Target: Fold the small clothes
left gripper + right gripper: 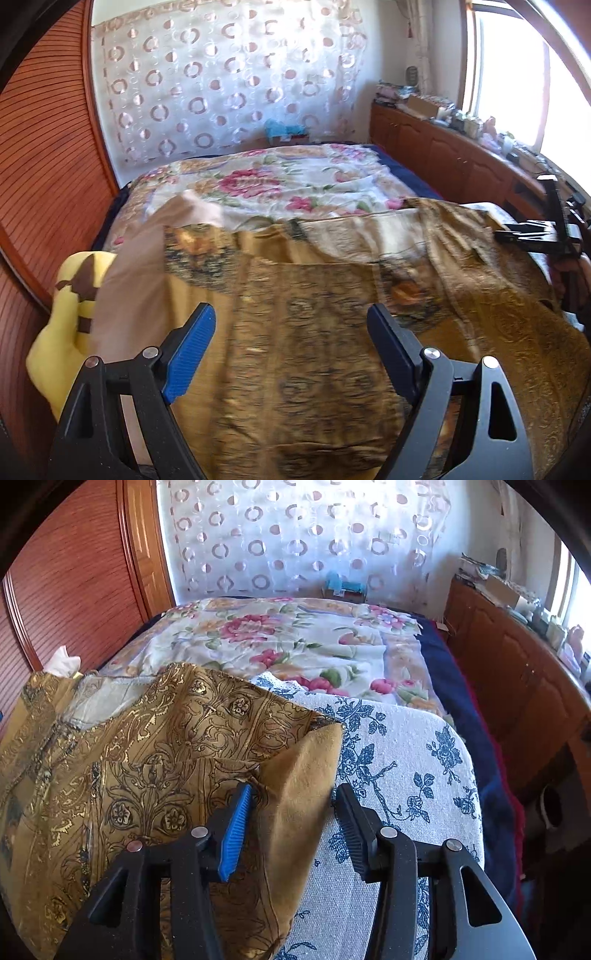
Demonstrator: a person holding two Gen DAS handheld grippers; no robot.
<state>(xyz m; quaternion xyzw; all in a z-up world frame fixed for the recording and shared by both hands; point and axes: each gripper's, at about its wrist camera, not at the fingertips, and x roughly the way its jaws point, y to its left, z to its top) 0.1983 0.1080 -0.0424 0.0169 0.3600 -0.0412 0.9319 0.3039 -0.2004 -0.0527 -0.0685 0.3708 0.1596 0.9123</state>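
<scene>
Gold cloth (303,332) is spread over the bed's (295,642) near end, partly on a blue-flowered pad (399,760). Both grippers, left (291,332) and right (295,805), have jaws wide apart, holding nothing.

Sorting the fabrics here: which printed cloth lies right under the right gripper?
The gold cloth with black scrollwork; its edge sits between the right gripper's open fingers. The blue-flowered cloth lies beside it; the pink-flowered sheet farther back.

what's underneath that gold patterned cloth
In the right wrist view the gold patterned cloth lies on a white cover with blue flowers; whatever lies under its middle is hidden.
</scene>
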